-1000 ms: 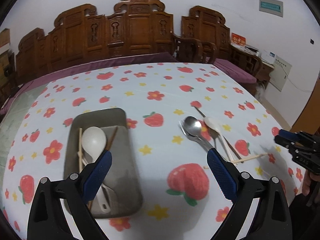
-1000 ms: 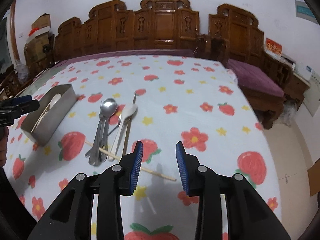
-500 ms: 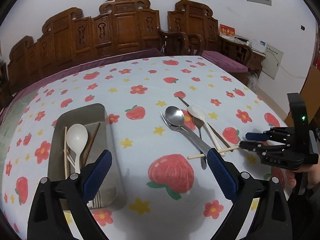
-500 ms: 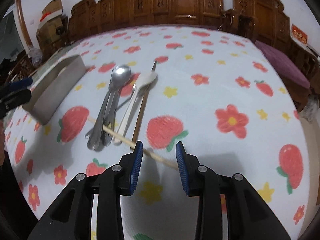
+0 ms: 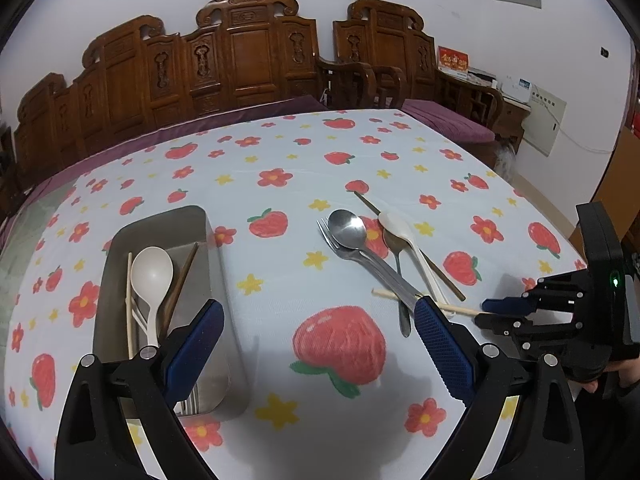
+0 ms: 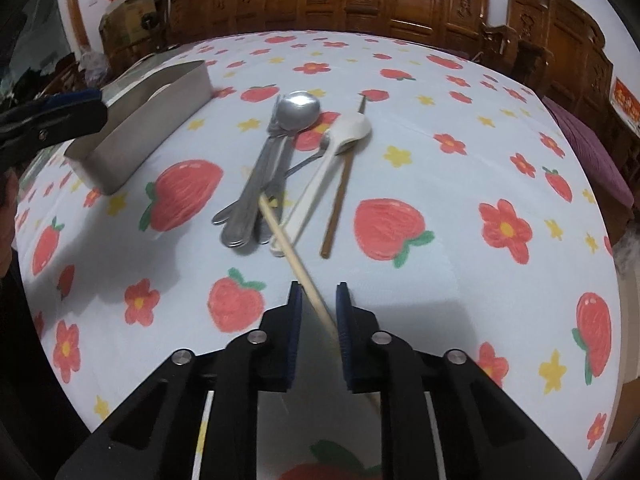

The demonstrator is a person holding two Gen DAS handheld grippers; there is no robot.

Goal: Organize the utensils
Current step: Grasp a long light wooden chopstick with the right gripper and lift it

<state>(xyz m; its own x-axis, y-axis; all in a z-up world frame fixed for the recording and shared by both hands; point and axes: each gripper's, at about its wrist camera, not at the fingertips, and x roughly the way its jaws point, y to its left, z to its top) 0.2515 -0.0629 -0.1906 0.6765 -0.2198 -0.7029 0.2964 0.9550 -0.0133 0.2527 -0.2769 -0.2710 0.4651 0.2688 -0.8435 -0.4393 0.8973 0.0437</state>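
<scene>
A metal tray [image 5: 120, 280] on the left holds a white spoon [image 5: 152, 276], chopsticks and forks. To its right lie a metal spoon [image 5: 348, 228], a fork, a white spoon [image 5: 400, 228], a dark chopstick [image 6: 338, 204] and a pale chopstick [image 6: 288, 240]. My right gripper [image 6: 318, 300] is open, its jaws on either side of the pale chopstick's near end, low over the cloth. It shows in the left wrist view [image 5: 492, 310] too. My left gripper [image 5: 316, 328] is wide open and empty, above the cloth between tray and pile.
The table [image 5: 280, 152] has a white cloth with strawberries and flowers. Carved wooden chairs [image 5: 248, 52] stand along its far side. The tray also shows in the right wrist view [image 6: 144, 120]. The table's right edge drops to the floor [image 6: 628, 248].
My right gripper has moved forward and down until the pale chopstick's end lies between its jaws. My left gripper has shifted right, away from the tray.
</scene>
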